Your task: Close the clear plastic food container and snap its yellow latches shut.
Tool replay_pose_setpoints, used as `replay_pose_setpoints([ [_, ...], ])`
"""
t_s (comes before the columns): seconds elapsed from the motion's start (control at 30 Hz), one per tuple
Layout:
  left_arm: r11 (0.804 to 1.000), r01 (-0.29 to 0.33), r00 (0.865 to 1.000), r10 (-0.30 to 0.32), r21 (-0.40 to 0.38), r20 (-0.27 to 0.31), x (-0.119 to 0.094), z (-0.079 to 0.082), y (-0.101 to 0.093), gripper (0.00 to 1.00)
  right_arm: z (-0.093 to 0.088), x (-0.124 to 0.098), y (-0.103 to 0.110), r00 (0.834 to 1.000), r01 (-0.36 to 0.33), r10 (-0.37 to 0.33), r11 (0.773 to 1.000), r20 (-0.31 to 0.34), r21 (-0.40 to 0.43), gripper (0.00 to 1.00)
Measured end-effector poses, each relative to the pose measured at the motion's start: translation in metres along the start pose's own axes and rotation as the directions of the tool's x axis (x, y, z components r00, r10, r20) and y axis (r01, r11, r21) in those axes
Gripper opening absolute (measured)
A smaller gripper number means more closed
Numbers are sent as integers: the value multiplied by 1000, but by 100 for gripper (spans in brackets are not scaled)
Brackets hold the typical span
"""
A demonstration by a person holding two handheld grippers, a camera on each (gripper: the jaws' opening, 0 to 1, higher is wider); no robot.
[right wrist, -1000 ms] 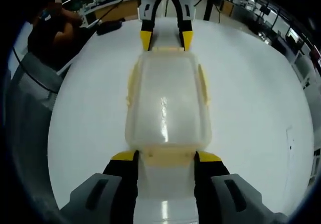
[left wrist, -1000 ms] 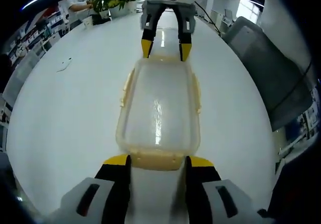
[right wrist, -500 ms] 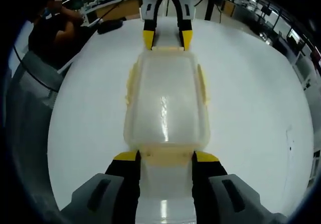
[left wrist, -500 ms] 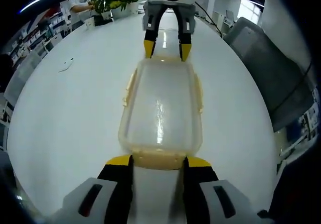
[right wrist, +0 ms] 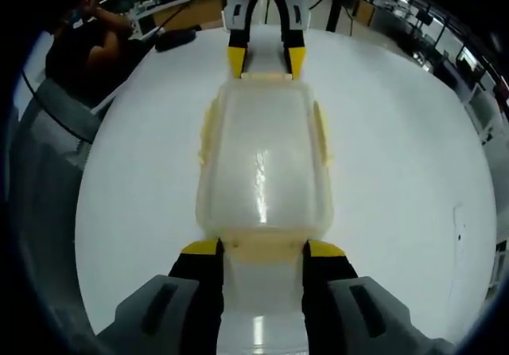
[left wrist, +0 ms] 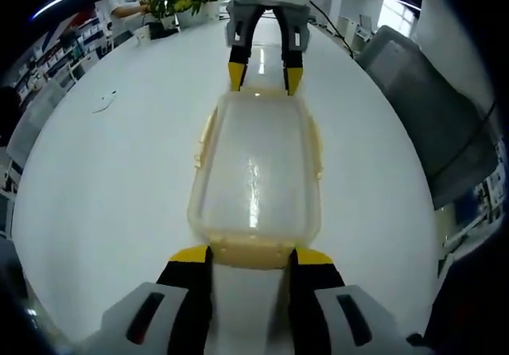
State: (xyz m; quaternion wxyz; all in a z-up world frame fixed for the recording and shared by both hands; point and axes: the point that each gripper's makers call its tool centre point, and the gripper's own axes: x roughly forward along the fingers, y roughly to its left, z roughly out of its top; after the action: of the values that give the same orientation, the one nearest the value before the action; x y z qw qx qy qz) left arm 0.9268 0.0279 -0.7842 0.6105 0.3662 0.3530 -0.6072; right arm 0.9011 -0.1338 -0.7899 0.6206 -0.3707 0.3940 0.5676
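Clear plastic food container (left wrist: pixel 256 168) — lid on, lying mid-table on the white table (left wrist: pixel 103 180), well in from every edge. Yellow latches: one at each short end (left wrist: pixel 253 251) (right wrist: pixel 266 247), more along the long sides (left wrist: pixel 205 136).

Left gripper (left wrist: pixel 251 258) — jaws parted, bracketing one end latch. Right gripper (right wrist: pixel 262 251) — jaws likewise parted, at the opposite end latch.

Step, as judged: snapping the end latches. Next calls for pressing each latch down against the container wall; side latches after.

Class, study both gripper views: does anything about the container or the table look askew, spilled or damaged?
Nothing stands out. The clear container sits flat and lidded on the white table, no spill or crack visible, with the left gripper and right gripper at opposite ends.
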Motion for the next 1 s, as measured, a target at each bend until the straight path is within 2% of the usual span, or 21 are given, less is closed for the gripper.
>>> replay_pose_setpoints([
  [0.13,1000,4,1000,-4,-10,-13,-3,0,0,31,1,-2,1,1000,4,-4,1000,-13,-20,35],
  [0.47,1000,-11,999,11,-4,-39,-34,12,-2,31,16,-25,5,1000,6,-6,1000,12,-31,35],
  [0.77,1000,-30,998,30,-5,-50,-66,50,-18,31,21,-65,4,999,4,-1,998,53,-64,35],
  [1.0,999,-38,998,38,3,-59,-71,81,-24,31,5,-96,6,998,0,4,998,66,-60,35],
])
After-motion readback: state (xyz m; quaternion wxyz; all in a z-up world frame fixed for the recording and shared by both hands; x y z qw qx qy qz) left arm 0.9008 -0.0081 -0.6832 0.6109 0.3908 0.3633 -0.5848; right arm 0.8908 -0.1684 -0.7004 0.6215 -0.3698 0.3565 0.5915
